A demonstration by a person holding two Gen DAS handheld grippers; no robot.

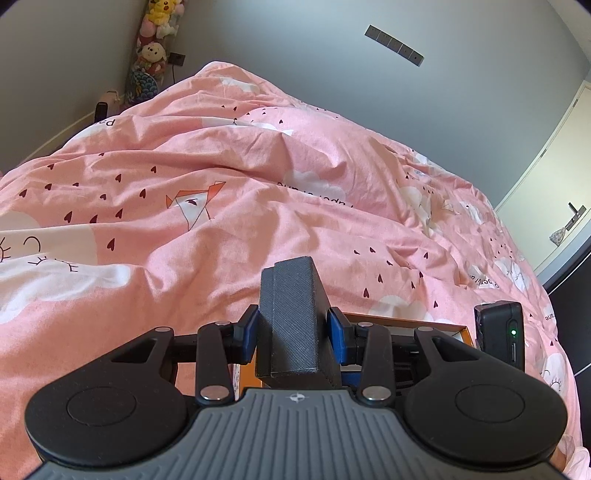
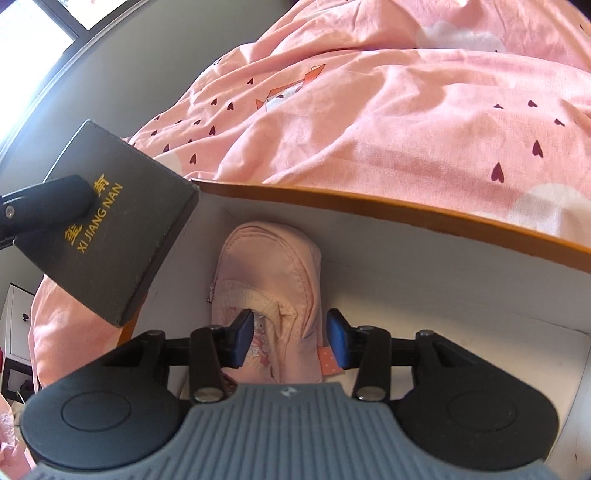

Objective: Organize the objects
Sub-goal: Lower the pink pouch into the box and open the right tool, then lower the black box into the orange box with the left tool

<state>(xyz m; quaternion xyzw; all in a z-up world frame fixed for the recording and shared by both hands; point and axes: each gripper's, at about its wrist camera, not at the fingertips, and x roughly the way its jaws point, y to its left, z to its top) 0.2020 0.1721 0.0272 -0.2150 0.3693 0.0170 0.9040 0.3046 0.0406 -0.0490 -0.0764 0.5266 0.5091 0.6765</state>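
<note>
My left gripper [image 1: 293, 334] is shut on a dark grey textured box [image 1: 291, 317], its blue pads pressing both sides. In the right wrist view the same box [image 2: 110, 221] bears gold lettering and hangs tilted over the left corner of the storage box, with one left finger [image 2: 48, 205] on it. The storage box [image 2: 406, 218] is white inside with an orange rim [image 1: 406, 320] and lies on the bed. A pink zip pouch [image 2: 269, 266] lies in it. My right gripper [image 2: 290, 339] stands open over the pouch's near end, the right pad clear of the fabric.
A rumpled pink duvet [image 1: 221, 192] with dark hearts covers the bed around the storage box. A black unit with a green light [image 1: 498, 332] sits at the right. Plush toys [image 1: 155, 48] stand in the far corner, a door [image 1: 554, 173] at right, a window [image 2: 33, 33].
</note>
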